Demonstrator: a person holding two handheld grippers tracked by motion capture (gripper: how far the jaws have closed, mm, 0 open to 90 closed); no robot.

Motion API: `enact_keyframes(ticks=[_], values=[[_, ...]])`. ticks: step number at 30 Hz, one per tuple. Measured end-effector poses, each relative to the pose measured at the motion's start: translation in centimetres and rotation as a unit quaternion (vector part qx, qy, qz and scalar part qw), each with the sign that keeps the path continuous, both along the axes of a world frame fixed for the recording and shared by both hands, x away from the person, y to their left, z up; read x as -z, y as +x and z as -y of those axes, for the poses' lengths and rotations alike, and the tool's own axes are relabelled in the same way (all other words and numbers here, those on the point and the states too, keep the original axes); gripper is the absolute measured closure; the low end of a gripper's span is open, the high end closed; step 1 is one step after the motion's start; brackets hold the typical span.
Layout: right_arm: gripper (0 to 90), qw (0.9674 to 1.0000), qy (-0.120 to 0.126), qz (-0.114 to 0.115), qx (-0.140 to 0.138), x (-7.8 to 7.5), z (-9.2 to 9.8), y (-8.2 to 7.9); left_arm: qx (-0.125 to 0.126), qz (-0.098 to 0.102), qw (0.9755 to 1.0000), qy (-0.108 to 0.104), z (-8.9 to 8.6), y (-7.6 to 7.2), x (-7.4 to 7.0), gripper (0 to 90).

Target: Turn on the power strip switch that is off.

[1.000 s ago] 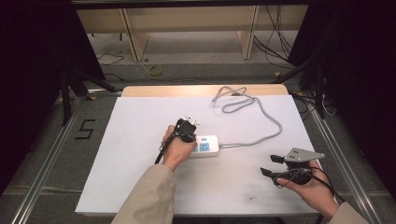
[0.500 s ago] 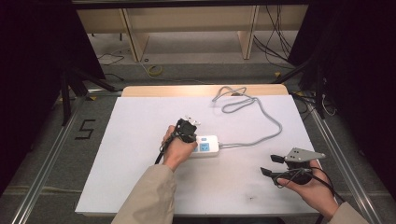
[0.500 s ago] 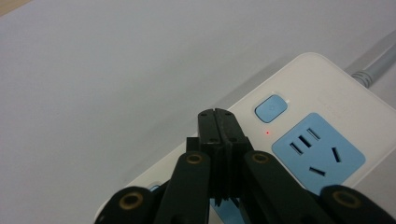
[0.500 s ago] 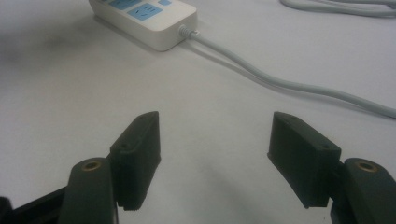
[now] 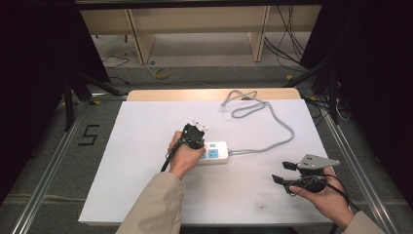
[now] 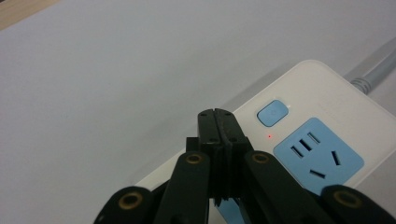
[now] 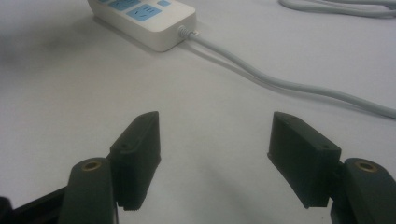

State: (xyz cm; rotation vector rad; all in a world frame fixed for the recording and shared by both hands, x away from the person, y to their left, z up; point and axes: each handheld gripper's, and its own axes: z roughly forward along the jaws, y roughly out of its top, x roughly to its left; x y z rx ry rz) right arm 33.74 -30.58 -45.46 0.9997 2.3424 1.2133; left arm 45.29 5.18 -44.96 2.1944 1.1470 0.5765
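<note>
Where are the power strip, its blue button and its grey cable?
power strip (image 6: 345, 112), left gripper view, white top face.
blue button (image 6: 272, 112), left gripper view, its middle.
grey cable (image 5: 285, 138), high view, bend on the table.

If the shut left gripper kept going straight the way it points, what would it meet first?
Probably the blue switch button on the white power strip: the left gripper has its shut tips just short of it, though depth is unclear.

A white sheet (image 5: 146, 161) is spread over a wooden table (image 5: 195, 94). Beyond the table, a wooden shelf (image 5: 195, 22) is seen, with loose cables (image 5: 287, 48) lying right of it.
</note>
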Motion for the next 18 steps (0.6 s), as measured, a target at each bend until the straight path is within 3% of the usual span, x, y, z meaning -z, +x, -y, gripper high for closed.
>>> enact_keyframes(ticks=[7, 9, 18], values=[[34.3, 1.0, 0.0, 0.0, -0.001, 0.01, -0.02, -0.01, -0.004, 0.011, 0.9999, -0.012, -0.35, -0.26, -0.58, 89.3], [34.3, 1.0, 0.0, 0.0, 0.0, 0.01, -0.01, 0.0, -0.006, 0.014, 0.9997, -0.021, -0.36, -0.3, -0.66, 83.6], [34.3, 1.0, 0.001, 0.001, -0.001, 0.01, 0.03, 0.01, -0.012, 0.021, 0.9995, -0.021, -0.54, -0.5, -0.98, 75.2]])
